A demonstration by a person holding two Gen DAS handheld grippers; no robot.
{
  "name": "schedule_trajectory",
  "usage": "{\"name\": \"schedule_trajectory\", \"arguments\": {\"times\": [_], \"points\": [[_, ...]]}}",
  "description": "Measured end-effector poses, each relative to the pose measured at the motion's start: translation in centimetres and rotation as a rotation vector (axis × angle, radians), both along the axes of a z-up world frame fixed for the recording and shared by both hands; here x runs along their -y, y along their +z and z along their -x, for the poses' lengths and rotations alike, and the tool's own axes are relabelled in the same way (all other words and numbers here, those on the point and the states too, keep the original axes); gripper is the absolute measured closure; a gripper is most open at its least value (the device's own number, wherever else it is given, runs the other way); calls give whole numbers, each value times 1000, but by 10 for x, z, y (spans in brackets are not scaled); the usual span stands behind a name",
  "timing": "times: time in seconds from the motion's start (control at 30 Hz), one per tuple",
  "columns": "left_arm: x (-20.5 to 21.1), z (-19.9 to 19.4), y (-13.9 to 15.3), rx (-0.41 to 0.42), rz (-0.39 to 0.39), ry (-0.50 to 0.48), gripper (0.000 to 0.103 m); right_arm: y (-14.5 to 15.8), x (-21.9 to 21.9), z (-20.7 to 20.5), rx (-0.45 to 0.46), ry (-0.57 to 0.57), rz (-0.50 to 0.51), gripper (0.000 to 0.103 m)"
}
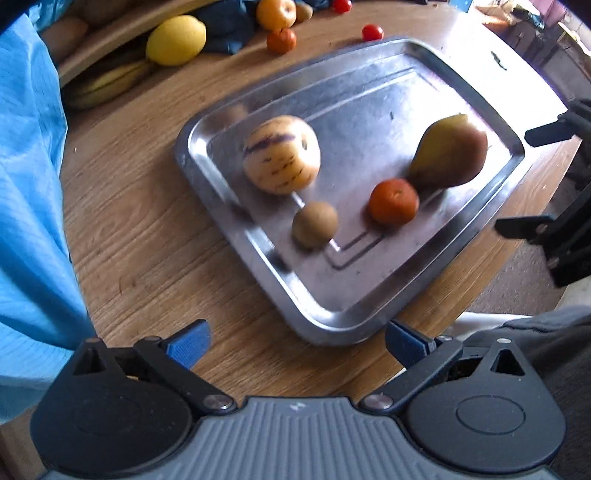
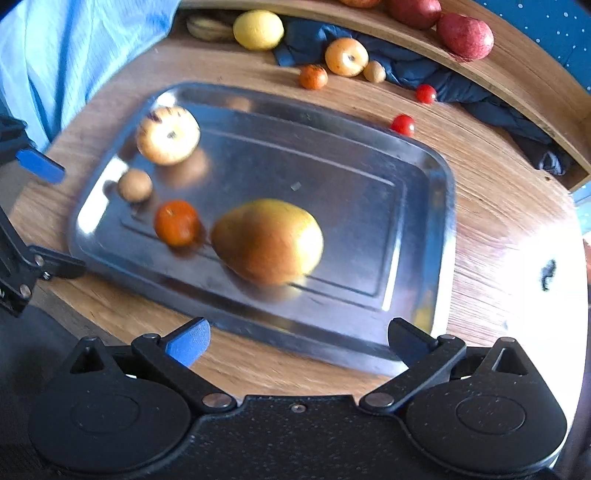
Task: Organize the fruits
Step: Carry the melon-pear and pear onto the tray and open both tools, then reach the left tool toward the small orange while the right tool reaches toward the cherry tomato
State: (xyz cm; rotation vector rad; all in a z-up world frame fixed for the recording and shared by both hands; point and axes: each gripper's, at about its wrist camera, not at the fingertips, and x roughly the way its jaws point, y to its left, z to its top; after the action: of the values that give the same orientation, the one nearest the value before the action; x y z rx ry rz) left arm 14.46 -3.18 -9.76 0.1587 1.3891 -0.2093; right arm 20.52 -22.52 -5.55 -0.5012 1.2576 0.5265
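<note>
— What do your grippers hold?
— Nothing: your left gripper and right gripper both gape empty.
— And the fruit?
— Ahead of both, on the metal tray: pear, tangerine, kiwi, striped melon.

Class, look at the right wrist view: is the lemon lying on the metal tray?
No, the lemon lies on the wooden table beyond the tray's far edge, beside a banana.

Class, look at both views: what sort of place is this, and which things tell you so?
Probably a home dining or kitchen table: a wooden tabletop, a metal tray holding fruit such as a pear, and a lemon nearby.
</note>
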Motion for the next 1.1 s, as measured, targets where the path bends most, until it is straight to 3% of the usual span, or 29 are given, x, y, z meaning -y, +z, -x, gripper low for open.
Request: {"name": "schedule_trajectory", "arguments": {"times": [0.23, 0.5, 1.1], "points": [[-13, -5, 12, 3, 6, 28, 1, 4, 11, -7, 22, -36, 17, 1], [-24, -24, 22, 19, 24, 106, 1, 18, 11, -25, 36, -68, -65, 1], [-29, -52, 49, 194, 75, 268, 1, 35, 4, -57, 156, -45, -203, 1]]}}
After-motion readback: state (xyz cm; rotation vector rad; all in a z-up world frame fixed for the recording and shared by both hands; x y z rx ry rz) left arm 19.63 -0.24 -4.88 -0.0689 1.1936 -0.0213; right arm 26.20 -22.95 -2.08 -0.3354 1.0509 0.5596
